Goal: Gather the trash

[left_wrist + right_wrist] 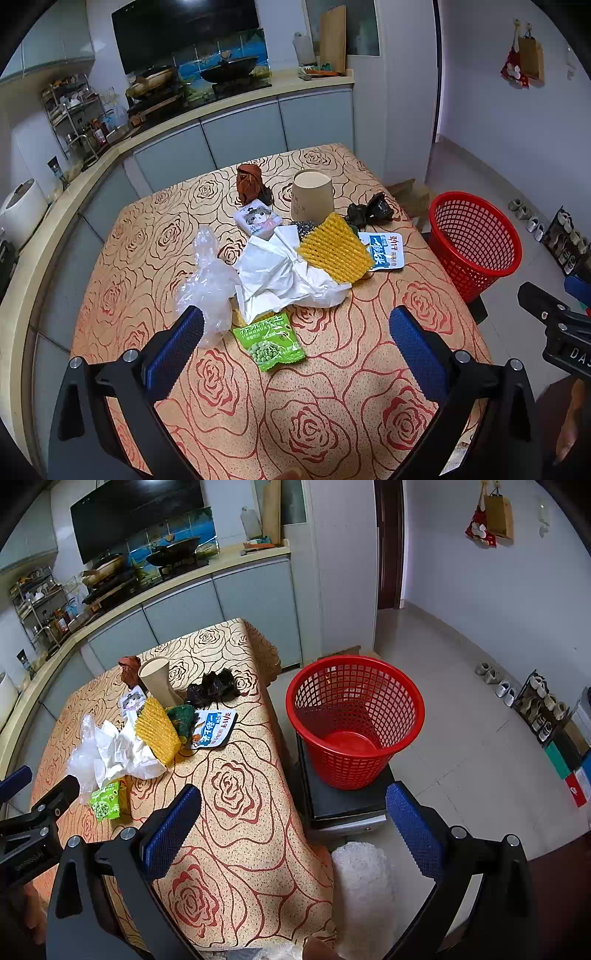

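A: Left tool (pixel 295 347) — state?
B: Blue pads spread wide, nothing between them. It hangs over the near part of the desk (pixel 332 406), above the rose-pattern cloth. The green pea packet (pixel 271 341) lies just beyond the gap between the pads.

A: Right tool (pixel 293 823)?
B: Also wide open, holding nothing. It sits over the desk's near right edge, one pad over the cloth, the other over the floor side.

A: Where's the trash?
B: Heaped mid-desk. Clear plastic bag (pixel 207 273) on the left, touching crumpled white paper (pixel 284 273). Yellow foam net (pixel 334 249) lies on the paper's far right side. Blue-and-white wrapper (pixel 384 251) just right of the net. Black crumpled bag (pixel 369 210) farther back, near the desk's right edge. Tan paper cup (pixel 312 199) upright beside it, a cartoon-cat pack (pixel 256 218) and a brown crumpled item (pixel 249 181) to its left.

A: Bin?
B: Red mesh basket (pixel 354 716), right of the desk, standing on a dark low stand (pixel 343 805). Nothing seen inside but its red bottom.
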Tool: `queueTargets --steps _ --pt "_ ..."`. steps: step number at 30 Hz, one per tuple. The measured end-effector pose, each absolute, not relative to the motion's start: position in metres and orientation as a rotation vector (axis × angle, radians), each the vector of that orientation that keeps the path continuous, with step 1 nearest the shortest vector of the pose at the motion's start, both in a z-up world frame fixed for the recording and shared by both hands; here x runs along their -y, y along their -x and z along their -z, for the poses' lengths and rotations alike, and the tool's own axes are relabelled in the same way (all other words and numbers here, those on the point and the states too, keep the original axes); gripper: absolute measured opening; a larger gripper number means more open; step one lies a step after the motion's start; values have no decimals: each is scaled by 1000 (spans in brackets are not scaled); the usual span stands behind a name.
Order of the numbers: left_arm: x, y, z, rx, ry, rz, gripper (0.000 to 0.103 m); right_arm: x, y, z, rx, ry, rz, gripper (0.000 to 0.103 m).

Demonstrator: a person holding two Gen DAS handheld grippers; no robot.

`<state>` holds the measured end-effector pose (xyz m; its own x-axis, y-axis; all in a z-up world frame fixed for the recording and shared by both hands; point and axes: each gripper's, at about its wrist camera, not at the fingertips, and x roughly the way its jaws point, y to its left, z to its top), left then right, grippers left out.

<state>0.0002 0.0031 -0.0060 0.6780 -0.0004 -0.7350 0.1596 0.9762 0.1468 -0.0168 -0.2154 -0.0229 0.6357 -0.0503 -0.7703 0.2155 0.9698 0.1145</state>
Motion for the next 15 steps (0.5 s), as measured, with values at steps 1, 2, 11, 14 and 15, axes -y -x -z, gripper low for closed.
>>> queueTargets --steps 1,2,11,14,15 --pt "-3 0 6 -823 -205 91 97 215 17 23 -870 -203 153 98" --pt "-3 0 7 -823 -205 90 97 215 17 23 -870 -202 153 98" --pt "-6 -1 9 -832 -200 87 97 214 15 22 -871 -203 154 98" --pt "-7 -2 10 -836 -198 86 97 216 16 24 -873 -203 154 98" --pt "-7 -3 9 -838 -197 86 97 215 16 26 -874 -202 155 98"
